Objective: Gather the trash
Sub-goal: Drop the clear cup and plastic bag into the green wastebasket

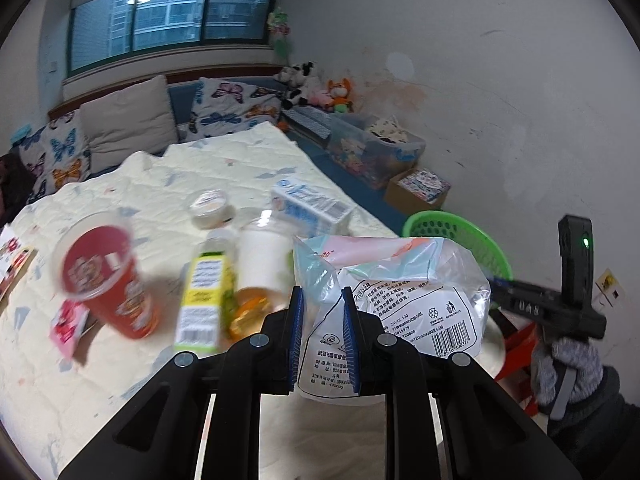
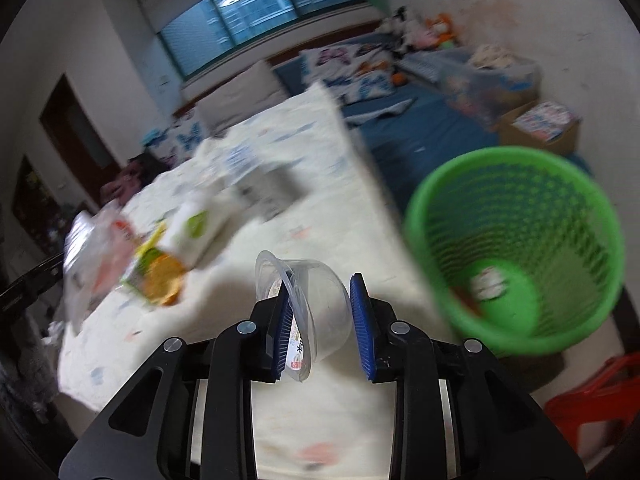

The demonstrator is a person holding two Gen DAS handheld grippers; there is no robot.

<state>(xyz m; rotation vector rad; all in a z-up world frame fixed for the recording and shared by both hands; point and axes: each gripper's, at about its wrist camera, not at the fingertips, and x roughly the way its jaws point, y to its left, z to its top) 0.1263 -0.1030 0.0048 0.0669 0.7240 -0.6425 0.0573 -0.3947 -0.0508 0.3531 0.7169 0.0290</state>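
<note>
My left gripper [image 1: 320,300] is shut on a clear plastic tissue wrapper [image 1: 396,292] with printed text and a barcode, held above the table's right edge. My right gripper [image 2: 322,292] is shut on a clear plastic cup [image 2: 316,304] lying on its side, held over the table near the green mesh waste basket [image 2: 516,240]. The basket also shows in the left wrist view [image 1: 460,236], behind the wrapper. On the table lie a red cup [image 1: 108,276], a yellow-green carton [image 1: 204,300], a white paper cup [image 1: 264,256], a small lidded tub [image 1: 210,208] and a blue-white box [image 1: 310,204].
The table wears a cream quilted cloth [image 1: 100,380]. A red stool [image 2: 596,392] stands below the basket. A bed with butterfly pillows [image 1: 224,108], a storage bin [image 1: 376,148] and a cardboard box [image 1: 420,188] lie behind. The right hand's device [image 1: 560,308] shows at right.
</note>
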